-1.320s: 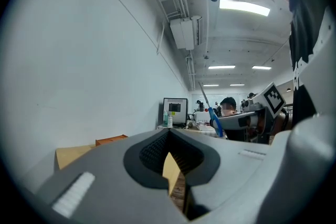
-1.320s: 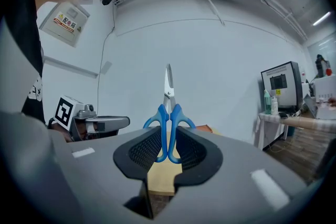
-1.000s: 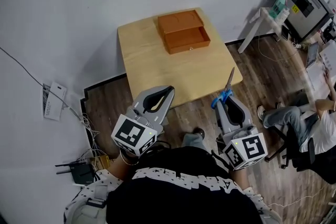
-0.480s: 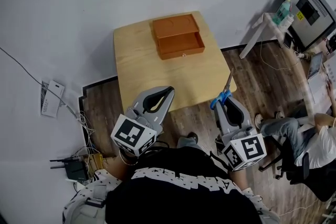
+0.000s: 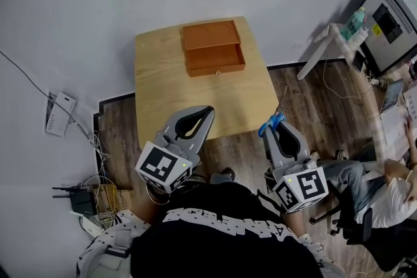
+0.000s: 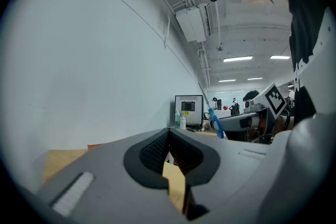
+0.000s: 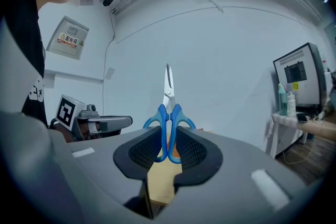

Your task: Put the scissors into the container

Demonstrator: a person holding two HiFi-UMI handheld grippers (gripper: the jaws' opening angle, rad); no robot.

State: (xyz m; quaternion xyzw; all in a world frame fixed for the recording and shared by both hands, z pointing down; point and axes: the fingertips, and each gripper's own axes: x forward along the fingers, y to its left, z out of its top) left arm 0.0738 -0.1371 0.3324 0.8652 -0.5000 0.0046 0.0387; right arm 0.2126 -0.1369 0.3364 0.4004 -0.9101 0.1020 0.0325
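Note:
An orange wooden container [image 5: 213, 49] with its drawer pulled open stands at the far side of the light wooden table [image 5: 163, 88]. My right gripper [image 5: 274, 124] hovers off the table's near right corner, shut on the blue handles of the scissors [image 5: 278, 115]; the blades point up and away. In the right gripper view the scissors [image 7: 168, 113] stand upright between the pads. My left gripper [image 5: 206, 111] hangs over the table's near edge, shut with nothing in it. In the left gripper view its jaws [image 6: 169, 132] meet at the tips, and the scissors [image 6: 214, 122] show to the right.
A monitor [image 5: 393, 18] and bottles sit on a white side table [image 5: 329, 36] at the right. A seated person [image 5: 384, 189] is at the lower right. Cables and a router [image 5: 81, 200] lie on the floor at the left, by a white power strip [image 5: 57, 114].
The table and container sit further left and slightly lower in the head view. Both grippers stay nearly where they were, the right one still shut on the scissors.

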